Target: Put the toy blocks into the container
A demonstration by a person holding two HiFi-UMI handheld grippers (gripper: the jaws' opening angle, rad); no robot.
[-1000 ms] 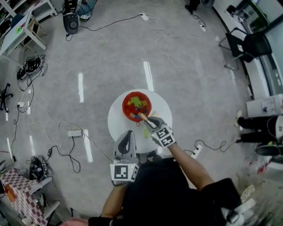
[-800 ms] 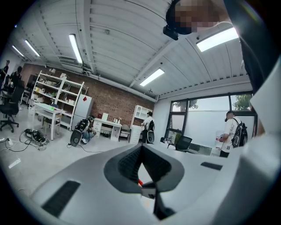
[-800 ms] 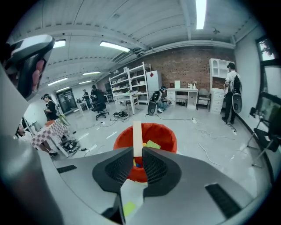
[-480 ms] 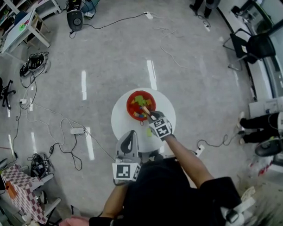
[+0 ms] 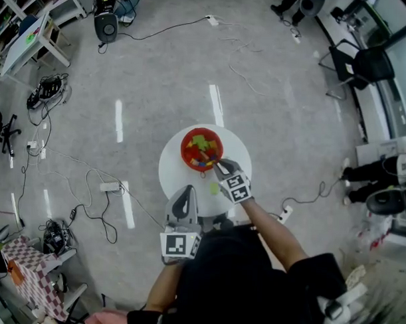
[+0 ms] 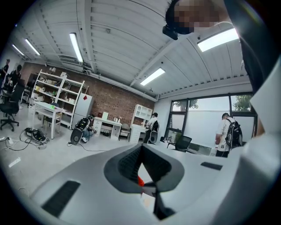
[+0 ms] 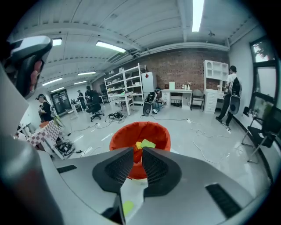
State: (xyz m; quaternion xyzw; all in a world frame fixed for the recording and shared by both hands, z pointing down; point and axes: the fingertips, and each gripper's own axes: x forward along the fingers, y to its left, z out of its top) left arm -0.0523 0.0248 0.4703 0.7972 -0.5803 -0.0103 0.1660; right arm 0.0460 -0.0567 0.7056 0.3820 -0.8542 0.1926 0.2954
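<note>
The red container (image 5: 184, 151), holding toy blocks (image 5: 202, 149), is set toward the far edge of the round bench (image 5: 172, 175). The right gripper (image 5: 218, 166) is held at its near rim, jaws slightly parted and empty. A green block (image 5: 214, 188) is seen mid-bench. The left gripper (image 5: 183, 190) is held at the near edge, jaws closed on nothing.

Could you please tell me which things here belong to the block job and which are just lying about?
Job: red bowl, blocks in it, green block on the white table, right hand-held gripper.
Lying about: floor cables, power strip, black chair, shelves.
</note>
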